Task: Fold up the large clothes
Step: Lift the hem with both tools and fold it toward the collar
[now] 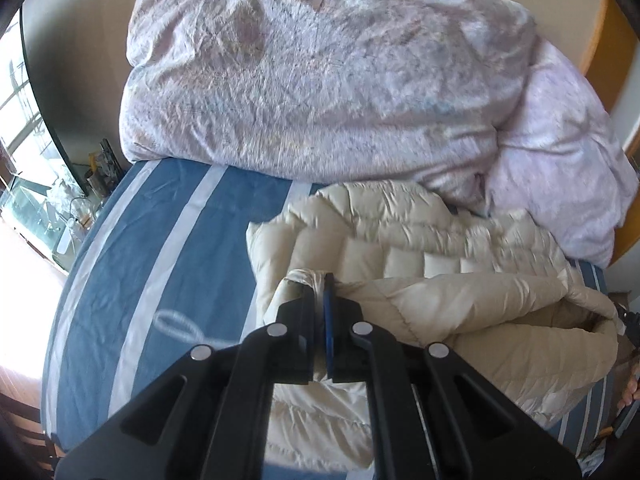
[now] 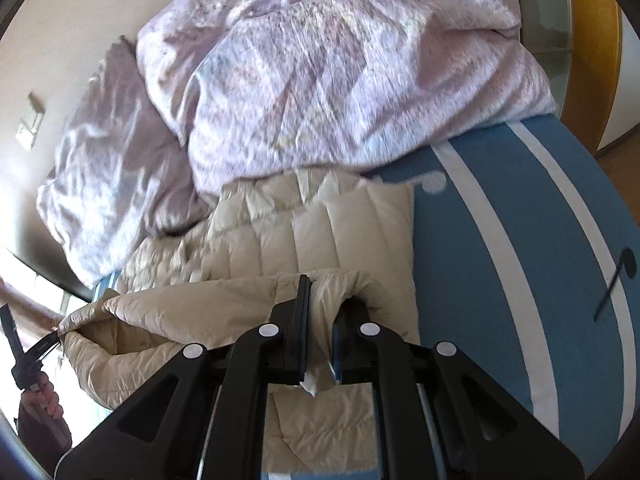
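A cream quilted puffer jacket [image 1: 400,256] lies on a blue bed sheet with white stripes [image 1: 160,240]. My left gripper [image 1: 320,280] is shut on the jacket's near edge at its left corner and holds that edge lifted. In the right wrist view my right gripper [image 2: 326,296] is shut on the same raised edge of the jacket [image 2: 312,236] at its right corner. The fold of fabric hangs between the two grippers over the rest of the jacket. The other gripper shows at the left edge of the right wrist view [image 2: 28,356].
A crumpled pink-lilac duvet [image 1: 320,72] is piled at the back of the bed, right behind the jacket; it also shows in the right wrist view [image 2: 340,72]. A shelf with glassware [image 1: 76,208] stands left of the bed. Wooden trim [image 2: 592,60] runs at the right.
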Demonstrator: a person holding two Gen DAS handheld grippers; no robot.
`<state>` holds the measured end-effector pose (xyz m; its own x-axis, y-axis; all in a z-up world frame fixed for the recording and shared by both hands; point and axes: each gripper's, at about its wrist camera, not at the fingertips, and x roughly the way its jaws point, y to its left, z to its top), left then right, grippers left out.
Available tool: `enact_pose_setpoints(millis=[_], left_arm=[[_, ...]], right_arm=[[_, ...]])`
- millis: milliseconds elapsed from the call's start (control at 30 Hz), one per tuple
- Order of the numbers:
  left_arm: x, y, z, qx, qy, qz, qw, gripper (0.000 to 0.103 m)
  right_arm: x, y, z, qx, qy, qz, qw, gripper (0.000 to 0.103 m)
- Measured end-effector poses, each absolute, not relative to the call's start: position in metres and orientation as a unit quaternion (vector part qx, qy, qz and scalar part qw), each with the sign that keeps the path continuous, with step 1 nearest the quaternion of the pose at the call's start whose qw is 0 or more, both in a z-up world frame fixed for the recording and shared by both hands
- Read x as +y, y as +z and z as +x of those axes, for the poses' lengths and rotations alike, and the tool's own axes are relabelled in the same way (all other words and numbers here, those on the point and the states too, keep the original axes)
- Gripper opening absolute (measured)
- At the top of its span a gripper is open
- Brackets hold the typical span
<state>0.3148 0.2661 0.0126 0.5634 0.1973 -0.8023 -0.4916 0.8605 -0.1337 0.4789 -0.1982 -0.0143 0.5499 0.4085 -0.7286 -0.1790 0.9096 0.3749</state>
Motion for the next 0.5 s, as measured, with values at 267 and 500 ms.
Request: enact_pose_setpoints(millis=[267,500], left_arm=[[0.299,-0.012,0.359,0.427,0.204,-0.219,0.853,0.005],[0.319,-0.032,0.397,0.434,0.201,-0.234,0.846,0.005]], right_arm=[[-0.171,-0.027,0.520,0.438,0.136,0.114,0.881,0.009],[-0.159,-0.046,0.563,0.453,0.117,0.137,0.873,0.012]])
